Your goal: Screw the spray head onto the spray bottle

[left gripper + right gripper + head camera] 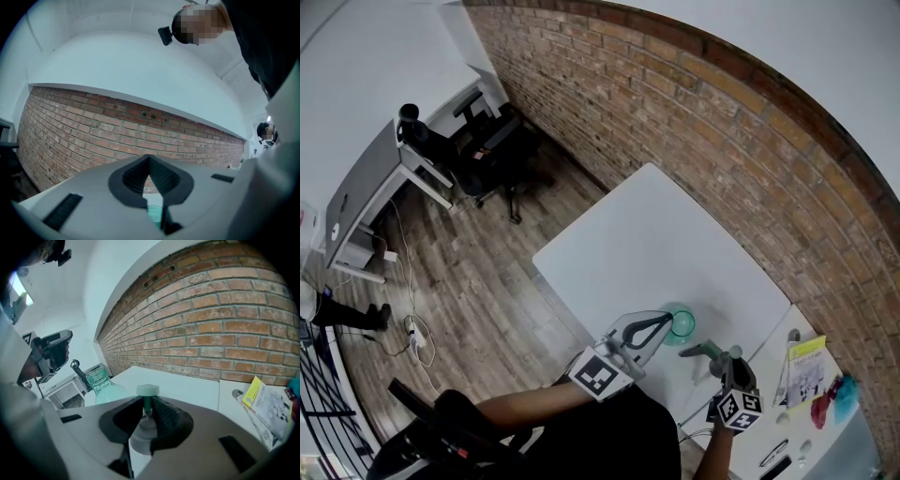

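In the head view, the table (666, 234) is standing at the centre, with the brick wall (722, 131) running along its 1 o'clock side. The spray bottle (682, 325) is standing upright on the table near its 6 o'clock edge. The left gripper (668, 320) is reaching in from the bottle's 8 o'clock, its tips lying just beside the neck. The right gripper (724, 361) is hovering at the bottle's 4 o'clock, apart from it, with the spray head (698, 352) sitting between its jaws. A second table (764, 403) is adjoining at 4 o'clock, and a booklet (806, 370) is lying on it near the wall. Well apart at 10 o'clock, an office chair (487, 155) is standing on the floor (487, 272) beside a desk (375, 202).
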Demonstrator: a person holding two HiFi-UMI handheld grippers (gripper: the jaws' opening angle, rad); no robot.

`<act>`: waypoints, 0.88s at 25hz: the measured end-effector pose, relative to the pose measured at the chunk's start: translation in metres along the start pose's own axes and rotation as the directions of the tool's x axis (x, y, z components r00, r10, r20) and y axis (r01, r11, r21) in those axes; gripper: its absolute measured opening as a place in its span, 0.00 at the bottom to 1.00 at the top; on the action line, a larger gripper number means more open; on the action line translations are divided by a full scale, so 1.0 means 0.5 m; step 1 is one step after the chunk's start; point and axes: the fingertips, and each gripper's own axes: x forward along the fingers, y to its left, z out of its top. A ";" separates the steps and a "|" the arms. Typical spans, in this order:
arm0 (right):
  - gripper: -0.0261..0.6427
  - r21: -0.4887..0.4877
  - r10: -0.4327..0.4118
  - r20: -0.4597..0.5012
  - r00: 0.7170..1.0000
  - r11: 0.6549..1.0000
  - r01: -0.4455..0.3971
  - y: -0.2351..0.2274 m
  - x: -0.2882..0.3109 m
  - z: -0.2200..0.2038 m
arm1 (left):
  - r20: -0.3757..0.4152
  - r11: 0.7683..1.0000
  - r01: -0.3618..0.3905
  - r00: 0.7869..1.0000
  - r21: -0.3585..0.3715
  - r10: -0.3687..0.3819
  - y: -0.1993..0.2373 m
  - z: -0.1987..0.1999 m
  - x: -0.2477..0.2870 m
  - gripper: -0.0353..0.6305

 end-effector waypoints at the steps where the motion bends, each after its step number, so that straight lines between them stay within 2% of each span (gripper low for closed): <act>1: 0.14 -0.001 -0.001 0.002 1.000 1.000 0.001 0.000 0.000 0.001 | -0.002 1.000 0.001 1.000 -0.001 -0.001 -0.001 -0.001 -0.001 0.06; 22: 0.14 -0.061 -0.017 0.084 0.996 0.998 0.022 0.014 -0.012 0.070 | -0.001 1.000 0.007 1.000 -0.003 -0.007 0.002 -0.001 0.002 0.06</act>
